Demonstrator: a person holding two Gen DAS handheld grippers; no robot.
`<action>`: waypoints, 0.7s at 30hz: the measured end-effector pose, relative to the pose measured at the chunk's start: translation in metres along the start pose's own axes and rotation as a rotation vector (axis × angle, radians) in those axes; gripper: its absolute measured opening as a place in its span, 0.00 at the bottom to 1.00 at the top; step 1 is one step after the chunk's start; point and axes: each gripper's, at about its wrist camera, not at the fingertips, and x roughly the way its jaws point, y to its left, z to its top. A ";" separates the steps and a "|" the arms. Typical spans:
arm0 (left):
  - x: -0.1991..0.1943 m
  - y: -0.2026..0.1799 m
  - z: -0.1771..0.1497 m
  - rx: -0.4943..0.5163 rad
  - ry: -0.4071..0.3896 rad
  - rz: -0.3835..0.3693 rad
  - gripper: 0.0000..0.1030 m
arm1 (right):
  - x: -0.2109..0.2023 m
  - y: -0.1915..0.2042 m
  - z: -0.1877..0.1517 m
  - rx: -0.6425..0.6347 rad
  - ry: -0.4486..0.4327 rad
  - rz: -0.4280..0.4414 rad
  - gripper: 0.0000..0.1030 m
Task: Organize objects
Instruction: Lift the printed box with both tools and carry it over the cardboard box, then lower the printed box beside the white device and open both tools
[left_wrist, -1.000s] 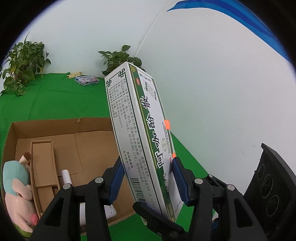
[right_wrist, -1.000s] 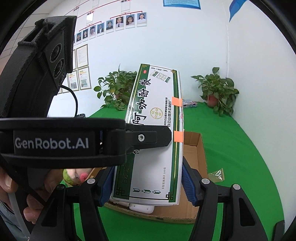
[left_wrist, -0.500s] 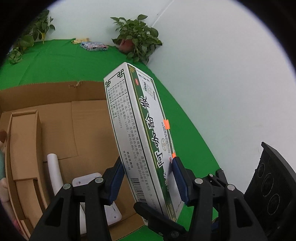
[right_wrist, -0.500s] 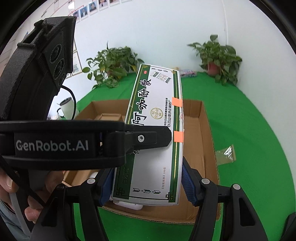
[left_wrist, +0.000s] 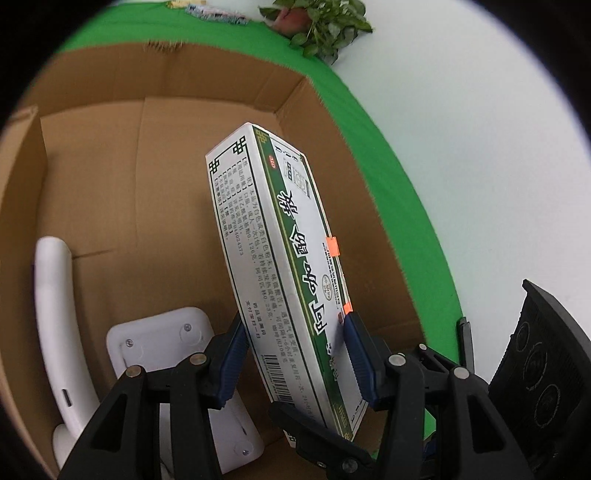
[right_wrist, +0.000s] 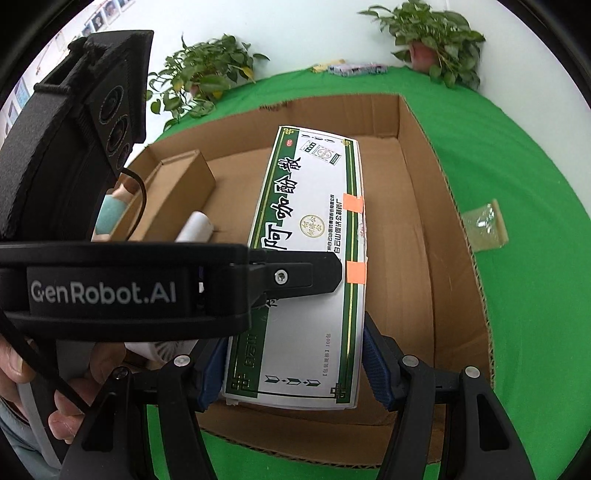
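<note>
Gripping the medicine box (right_wrist: 306, 266) between them, both grippers (left_wrist: 295, 354) (right_wrist: 291, 365) needed a level descent into the carton's (right_wrist: 454, 229) bare right side

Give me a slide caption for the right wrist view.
Both grippers, right and left, clamp a green-and-white medicine box over an open cardboard carton on green cloth.

Two potted plants (right_wrist: 439, 35) (right_wrist: 201, 79) stand at the green tablecloth's (right_wrist: 535, 206) far edge

"GenRobot.AI" in white on the left gripper (right_wrist: 291, 277) body; large Chinese characters "阿咖酚散" and "100包" on the box (right_wrist: 306, 266).
</note>
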 end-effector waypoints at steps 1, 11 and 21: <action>0.006 0.003 0.000 -0.007 0.016 0.000 0.49 | 0.005 -0.001 -0.003 0.010 0.019 0.000 0.59; -0.007 0.007 0.000 -0.002 0.003 0.048 0.49 | 0.019 -0.009 -0.005 0.039 0.043 0.028 0.59; -0.075 0.004 -0.026 0.059 -0.138 0.106 0.49 | 0.027 0.002 -0.007 0.019 0.072 -0.073 0.61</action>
